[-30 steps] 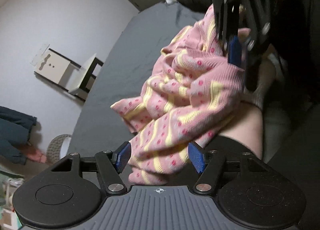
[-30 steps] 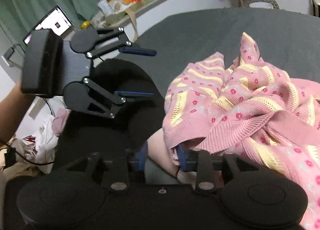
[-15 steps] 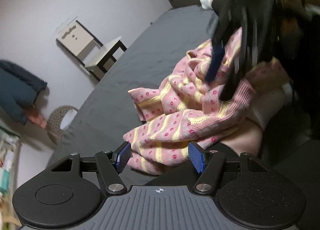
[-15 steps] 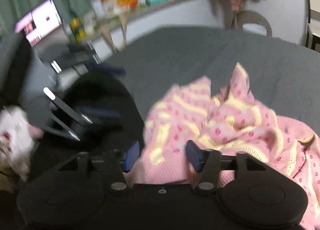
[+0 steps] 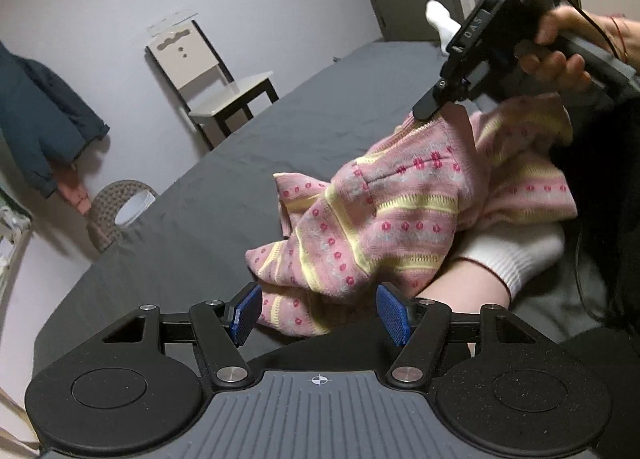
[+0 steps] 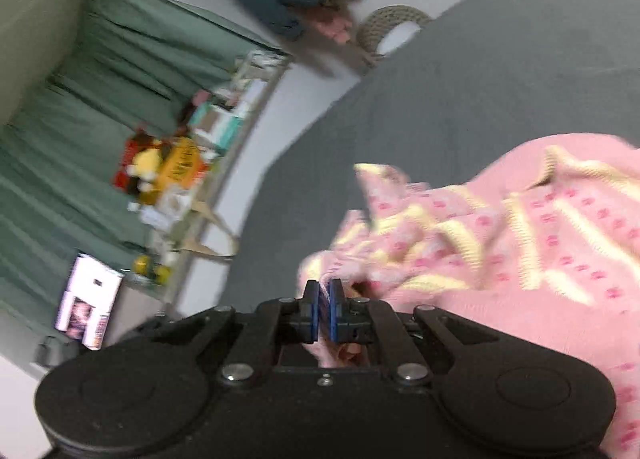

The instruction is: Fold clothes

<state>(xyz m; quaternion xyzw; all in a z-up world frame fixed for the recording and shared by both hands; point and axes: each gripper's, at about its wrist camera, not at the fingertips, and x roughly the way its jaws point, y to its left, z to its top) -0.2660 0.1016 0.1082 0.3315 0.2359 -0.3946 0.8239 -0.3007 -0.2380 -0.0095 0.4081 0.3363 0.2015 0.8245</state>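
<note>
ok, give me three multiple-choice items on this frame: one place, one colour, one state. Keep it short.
1. Where is the chair?
A. against the wall beyond the bed
B. on the bed
C. in the person's lap

2. What colour is the bed cover?
A. white
B. dark grey
C. red

3. What are the right gripper's fingers doing?
A. spread wide and empty
B. closed on the sweater
C. closed on a sock

Answers: 1 A, the left wrist view shows it standing by the wall past the bed's edge. 2 B, both views show dark grey fabric under the sweater. 3 B, the right wrist view shows pink knit pinched between the nearly touching blue pads.
</note>
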